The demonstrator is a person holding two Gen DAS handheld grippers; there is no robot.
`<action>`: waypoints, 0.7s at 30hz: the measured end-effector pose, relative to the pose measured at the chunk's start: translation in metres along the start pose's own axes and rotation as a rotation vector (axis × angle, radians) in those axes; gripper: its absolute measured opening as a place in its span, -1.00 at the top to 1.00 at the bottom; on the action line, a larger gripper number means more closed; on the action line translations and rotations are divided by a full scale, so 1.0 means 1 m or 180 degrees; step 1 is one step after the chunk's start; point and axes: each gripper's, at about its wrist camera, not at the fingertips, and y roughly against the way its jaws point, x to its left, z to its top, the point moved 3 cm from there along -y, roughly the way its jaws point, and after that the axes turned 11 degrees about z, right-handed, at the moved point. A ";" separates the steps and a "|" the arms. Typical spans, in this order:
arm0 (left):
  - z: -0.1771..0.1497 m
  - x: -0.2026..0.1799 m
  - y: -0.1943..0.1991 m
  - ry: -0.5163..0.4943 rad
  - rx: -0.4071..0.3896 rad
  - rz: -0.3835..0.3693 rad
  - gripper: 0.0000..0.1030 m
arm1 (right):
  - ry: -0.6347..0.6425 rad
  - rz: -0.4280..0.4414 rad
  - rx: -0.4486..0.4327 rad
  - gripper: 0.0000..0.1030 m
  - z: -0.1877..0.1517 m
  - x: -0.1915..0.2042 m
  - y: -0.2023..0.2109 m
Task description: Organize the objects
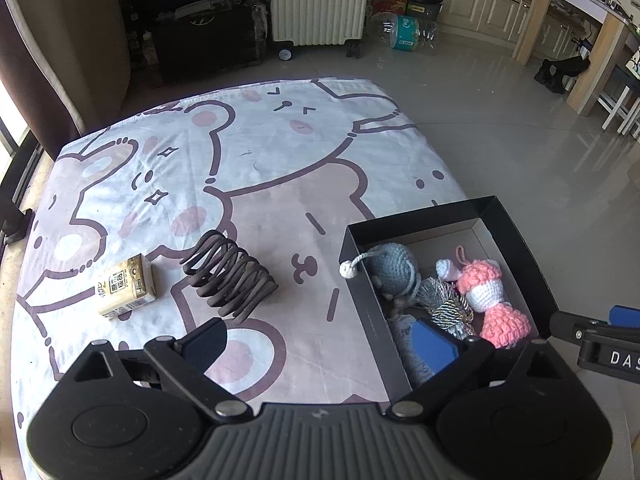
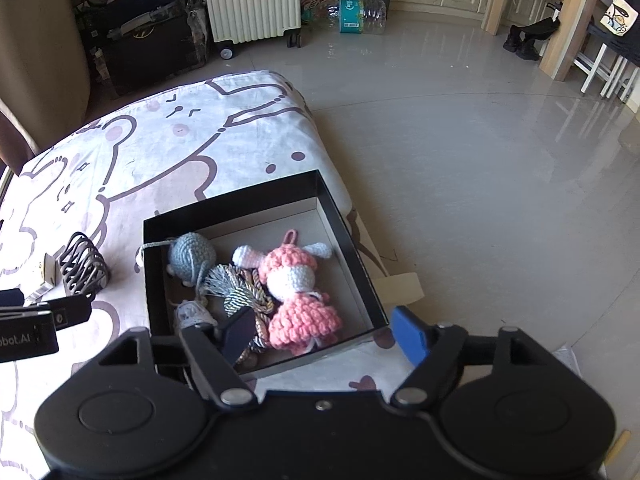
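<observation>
A black box sits at the table's right edge. It holds a blue crochet mouse, a pink crochet doll, a tasselled rope and a small knitted shoe. Left of the box stand a dark wire coil holder and a tissue pack. My left gripper is open and straddles the box's left wall. My right gripper is open, one finger inside the box beside the doll, the other outside the right wall.
A cloth with cartoon bears covers the table, which drops to a glossy floor on the right. Across the floor stand a white ribbed suitcase, cartons and a pack of water bottles.
</observation>
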 end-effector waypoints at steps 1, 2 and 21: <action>0.000 0.000 0.000 -0.0008 -0.0005 0.0011 -0.98 | 0.0010 -0.0011 -0.0006 -0.64 0.000 -0.001 0.000; -0.001 0.000 -0.001 -0.0018 -0.0007 0.0024 -0.99 | 0.0019 -0.0026 -0.0011 -0.71 -0.001 -0.001 0.000; -0.005 0.003 -0.014 -0.0089 0.0045 0.0178 -1.00 | 0.0006 -0.0090 -0.0063 -1.00 -0.002 -0.010 -0.006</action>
